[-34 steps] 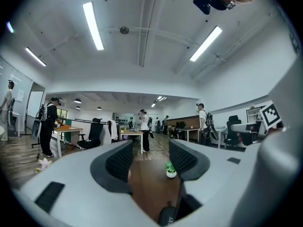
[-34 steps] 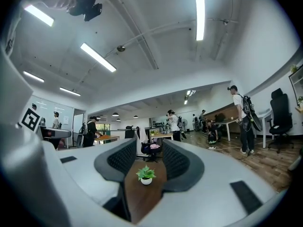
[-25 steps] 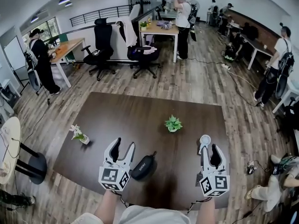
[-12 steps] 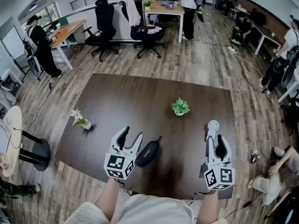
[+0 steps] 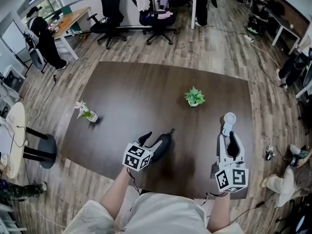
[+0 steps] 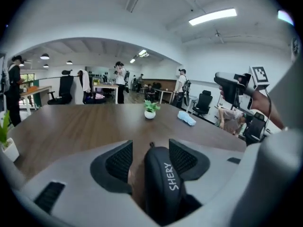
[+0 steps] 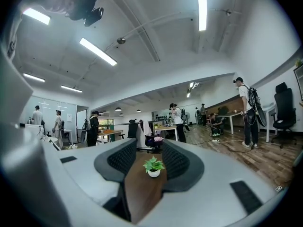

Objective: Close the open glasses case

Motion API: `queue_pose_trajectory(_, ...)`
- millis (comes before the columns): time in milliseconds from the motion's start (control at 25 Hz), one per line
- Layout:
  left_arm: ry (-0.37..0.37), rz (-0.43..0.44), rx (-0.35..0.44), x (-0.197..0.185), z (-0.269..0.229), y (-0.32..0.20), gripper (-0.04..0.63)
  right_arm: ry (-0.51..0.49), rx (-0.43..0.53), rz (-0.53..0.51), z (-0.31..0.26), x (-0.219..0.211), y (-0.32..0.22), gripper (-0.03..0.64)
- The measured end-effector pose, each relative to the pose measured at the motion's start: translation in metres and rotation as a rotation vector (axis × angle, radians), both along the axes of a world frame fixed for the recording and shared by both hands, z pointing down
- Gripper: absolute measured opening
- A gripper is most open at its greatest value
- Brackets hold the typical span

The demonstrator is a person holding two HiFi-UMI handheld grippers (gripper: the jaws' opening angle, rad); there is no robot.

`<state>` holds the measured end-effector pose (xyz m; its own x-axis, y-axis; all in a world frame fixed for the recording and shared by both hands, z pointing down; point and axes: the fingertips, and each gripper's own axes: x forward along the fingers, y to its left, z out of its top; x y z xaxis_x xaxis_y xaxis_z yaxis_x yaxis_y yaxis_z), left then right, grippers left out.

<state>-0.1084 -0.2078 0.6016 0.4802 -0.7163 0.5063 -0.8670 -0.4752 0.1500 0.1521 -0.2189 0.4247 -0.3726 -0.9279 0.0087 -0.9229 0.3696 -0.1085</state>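
A black glasses case (image 5: 163, 143) printed "SHERY" lies near the table's front edge. My left gripper (image 5: 154, 141) is tilted down over it, one jaw on each side. In the left gripper view the case (image 6: 163, 183) fills the gap between the pads; the right pad sits against it and a slit shows at the left pad. I cannot tell whether its lid is open. My right gripper (image 5: 229, 142) hovers level at the right, open with nothing between its jaws (image 7: 147, 156); it also shows as the raised right gripper (image 6: 233, 86) in the left gripper view.
On the dark wooden table (image 5: 141, 91) stand a small green plant (image 5: 194, 97), a white flower pot (image 5: 86, 113) at the left and a white hand fan (image 5: 228, 119) just beyond my right gripper. Office chairs, desks and several people stand farther off.
My left gripper has dropped from a raised spot left of the case and tilted down, so that its jaws now straddle the case. The right gripper has sunk slightly.
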Motion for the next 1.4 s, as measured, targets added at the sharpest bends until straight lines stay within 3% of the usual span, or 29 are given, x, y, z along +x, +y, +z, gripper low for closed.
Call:
queue_pose_trajectory(240,-0.037,0.083,-0.125,0.013,0.035,0.005,0.249,-0.005,-0.018,-0.005,0.005,-0.003,0.001,0.173)
queue_pose_trajectory(440,-0.004,0.11,-0.193,0.026,0.045,0.009,0.261,-0.01,-0.025,-0.016,0.007,-0.007,0.002,0.173)
queue_pose_trajectory(680,0.071,0.137,-0.301,0.043,0.056,0.013,0.33,-0.01,-0.029,-0.033,0.009,-0.013,0.002,0.173)
queue_pose_trajectory(960,-0.015,0.272,-0.413,0.071,0.075,0.028,0.344,-0.013,-0.032,-0.043,0.015,-0.017,-0.001,0.173)
queue_pose_trajectory(1080,-0.058,0.278,-0.424,0.072,0.079,0.035,0.301,-0.016,-0.046,-0.056,0.021,-0.022,0.001,0.173)
queue_pose_trajectory(1240,-0.053,0.273,-0.416,0.078,0.077,0.034,0.288,-0.002,-0.037,-0.054,0.016,-0.018,0.004,0.173)
queue_pose_trajectory(1400,-0.095,0.245,-0.359,0.073,0.074,0.032,0.279,0.007,-0.038,-0.057,0.015,-0.019,0.007,0.172)
